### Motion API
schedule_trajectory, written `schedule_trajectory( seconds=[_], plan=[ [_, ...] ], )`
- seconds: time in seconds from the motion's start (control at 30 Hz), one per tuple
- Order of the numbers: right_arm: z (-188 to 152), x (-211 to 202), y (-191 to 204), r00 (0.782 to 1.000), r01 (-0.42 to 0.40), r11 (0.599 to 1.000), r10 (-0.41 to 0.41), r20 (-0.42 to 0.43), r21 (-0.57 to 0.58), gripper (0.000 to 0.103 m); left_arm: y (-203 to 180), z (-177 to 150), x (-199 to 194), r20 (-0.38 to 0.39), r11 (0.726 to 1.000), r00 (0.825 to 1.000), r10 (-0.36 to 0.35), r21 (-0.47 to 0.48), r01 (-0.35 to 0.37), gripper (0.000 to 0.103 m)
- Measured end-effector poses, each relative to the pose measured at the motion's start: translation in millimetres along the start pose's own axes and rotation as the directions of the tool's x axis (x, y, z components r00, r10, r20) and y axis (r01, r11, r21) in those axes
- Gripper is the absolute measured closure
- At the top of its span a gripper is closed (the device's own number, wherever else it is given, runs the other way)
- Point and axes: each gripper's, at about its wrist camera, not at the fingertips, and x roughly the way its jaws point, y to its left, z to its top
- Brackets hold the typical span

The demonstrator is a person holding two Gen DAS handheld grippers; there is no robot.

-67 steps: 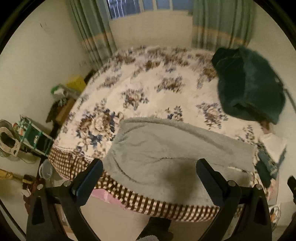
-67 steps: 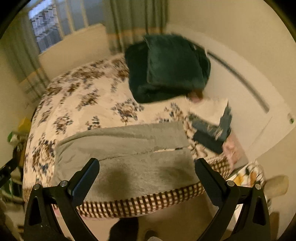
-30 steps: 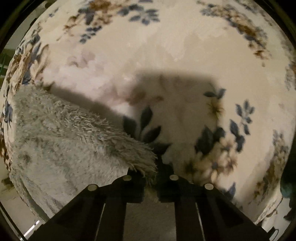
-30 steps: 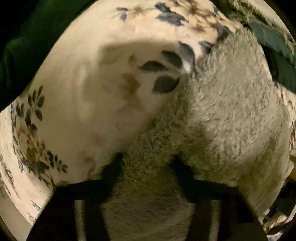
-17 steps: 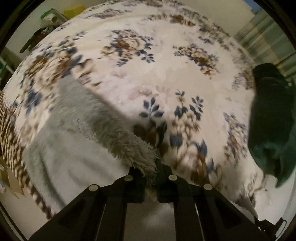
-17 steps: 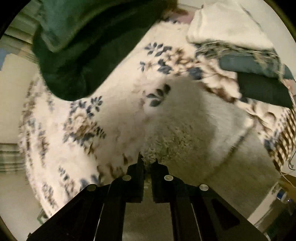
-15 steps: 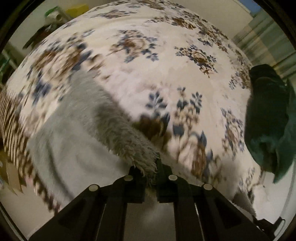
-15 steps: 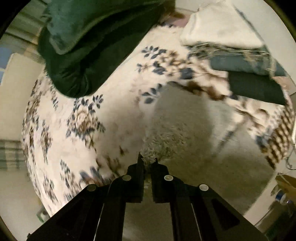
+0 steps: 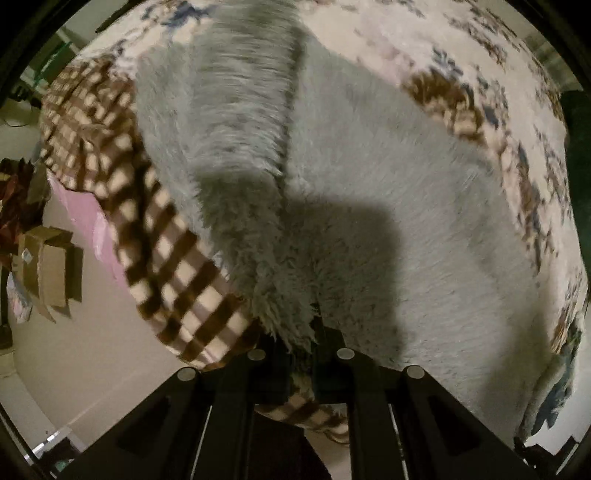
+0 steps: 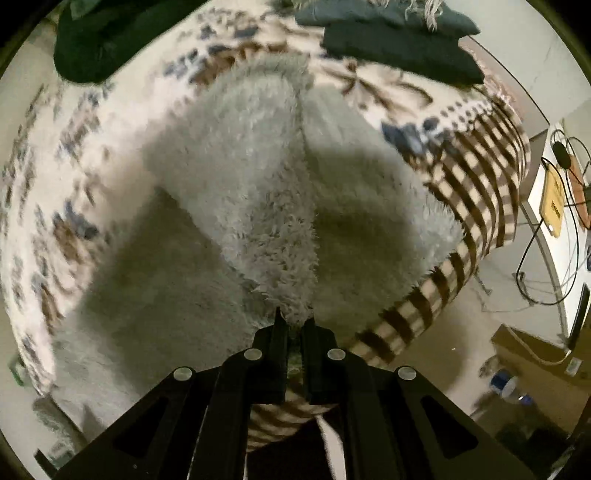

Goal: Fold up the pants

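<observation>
The floral bed [image 9: 388, 33] carries grey fleece pants [image 9: 388, 155] and dark folded clothes [image 10: 402, 48].

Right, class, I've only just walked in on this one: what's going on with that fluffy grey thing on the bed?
A person is folding fluffy grey pants on a bed with a floral blanket, using a handheld gripper in each hand. The left gripper and the right gripper each have their jaws shut on an edge of the pants. The gripped layer is doubled over the rest of the garment, near the checked border at the bed's edge. The fold is in progress, nothing released.
</observation>
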Motion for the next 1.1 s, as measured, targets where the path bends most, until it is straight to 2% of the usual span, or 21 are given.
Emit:
schedule_trajectory(
  seconds=[0.13, 0.2, 0.23, 0.27, 0.3, 0.33, 0.37, 0.4, 0.43, 0.47, 0.63, 0.67, 0.7, 0.73, 0.77, 0.83, 0.93, 1.0, 1.03, 1.07, 1.1],
  plan=[
    [-7, 23, -7, 0.999, 0.019, 0.998, -0.022, -0.049, -0.052, 0.094, -3, -2, -7, 0.046, 1.0, 0.999, -0.013, -0.017, 0.013, 0.093],
    [-9, 20, -13, 0.997, -0.002, 0.998, -0.003, -0.071, -0.067, 0.077, -9, -2, -23, 0.082, 0.999, 0.996, -0.032, -0.013, 0.033, 0.091],
    [-10, 16, -15, 0.998, -0.012, 0.998, 0.008, -0.067, -0.068, 0.062, -10, -3, -31, 0.096, 0.999, 0.994, -0.041, -0.014, 0.043, 0.088],
    [-12, 5, -19, 0.998, -0.04, 0.997, 0.037, -0.05, -0.07, 0.05, -13, -3, -39, 0.115, 0.999, 0.992, -0.049, -0.01, 0.05, 0.077],
    [-14, -8, -21, 0.999, -0.048, 0.996, 0.047, -0.022, -0.074, 0.045, -18, -2, -47, 0.14, 0.999, 0.989, -0.052, 0.008, 0.052, 0.055],
    [-14, -17, -21, 0.999, -0.043, 0.996, 0.044, 0.005, -0.082, 0.037, -23, -3, -52, 0.163, 0.999, 0.986, -0.047, 0.033, 0.043, 0.042],
    [-14, -28, -22, 0.998, -0.038, 0.994, 0.042, 0.043, -0.1, 0.027, -30, -3, -59, 0.194, 0.998, 0.98, -0.036, 0.057, 0.026, 0.019],
    [-13, -39, -20, 0.995, -0.036, 0.991, 0.048, 0.089, -0.129, 0.02, -31, -3, -62, 0.219, 0.997, 0.975, -0.03, 0.071, 0.015, 0.016],
    [-10, -43, -14, 0.992, -0.028, 0.987, 0.047, 0.116, -0.161, 0.007, -35, -3, -64, 0.242, 0.996, 0.97, -0.022, 0.088, 0.001, 0.016],
    [-1, -46, -5, 0.991, -0.013, 0.982, 0.038, 0.131, -0.188, 0.003, -40, -2, -63, 0.246, 0.995, 0.969, -0.01, 0.103, -0.016, 0.016],
    [43, -10, 59, 0.973, 0.16, 0.912, -0.081, 0.216, -0.377, 0.004, -52, 4, -48, 0.219, 0.99, 0.976, -0.006, 0.139, -0.025, 0.016],
    [51, -1, 70, 0.967, 0.211, 0.894, -0.132, 0.219, -0.395, 0.014, -55, 2, -47, 0.217, 0.989, 0.976, -0.002, 0.145, -0.03, 0.016],
    [56, 7, 76, 0.959, 0.257, 0.879, -0.18, 0.219, -0.401, 0.033, -60, 2, -47, 0.217, 0.987, 0.976, -0.003, 0.156, -0.031, 0.016],
    [61, 10, 73, 0.958, 0.263, 0.882, -0.191, 0.213, -0.392, 0.09, -65, 1, -47, 0.216, 0.985, 0.976, -0.01, 0.171, -0.028, 0.016],
    [65, 6, 66, 0.957, 0.262, 0.9, -0.196, 0.215, -0.349, 0.097, -69, 0, -48, 0.219, 0.983, 0.976, -0.011, 0.183, -0.03, 0.016],
    [69, -19, 29, 0.956, 0.19, 0.964, -0.139, 0.259, -0.185, 0.097, -75, -1, -48, 0.221, 0.979, 0.975, -0.018, 0.203, -0.028, 0.016],
    [73, -49, -48, 0.956, 0.131, 0.991, -0.133, 0.26, 0.027, 0.097, -80, -3, -42, 0.203, 0.975, 0.979, -0.019, 0.222, -0.027, 0.016],
    [74, -41, -94, 0.98, 0.033, 0.992, -0.056, 0.193, 0.12, 0.082, -83, -6, -37, 0.187, 0.972, 0.982, -0.012, 0.232, -0.032, 0.016],
    [75, -32, -111, 0.99, 0.006, 0.988, -0.027, 0.137, 0.152, 0.058, -84, -7, -36, 0.179, 0.971, 0.984, -0.014, 0.236, -0.03, 0.016],
    [74, -25, -125, 0.995, 0.001, 0.983, -0.02, 0.1, 0.185, 0.05, -85, -9, -35, 0.177, 0.97, 0.984, -0.015, 0.242, -0.029, 0.016],
    [70, -26, -137, 0.995, -0.022, 0.974, -0.001, 0.102, 0.223, 0.05, -85, -11, -36, 0.181, 0.968, 0.983, -0.01, 0.248, -0.036, 0.016]
  ],
)
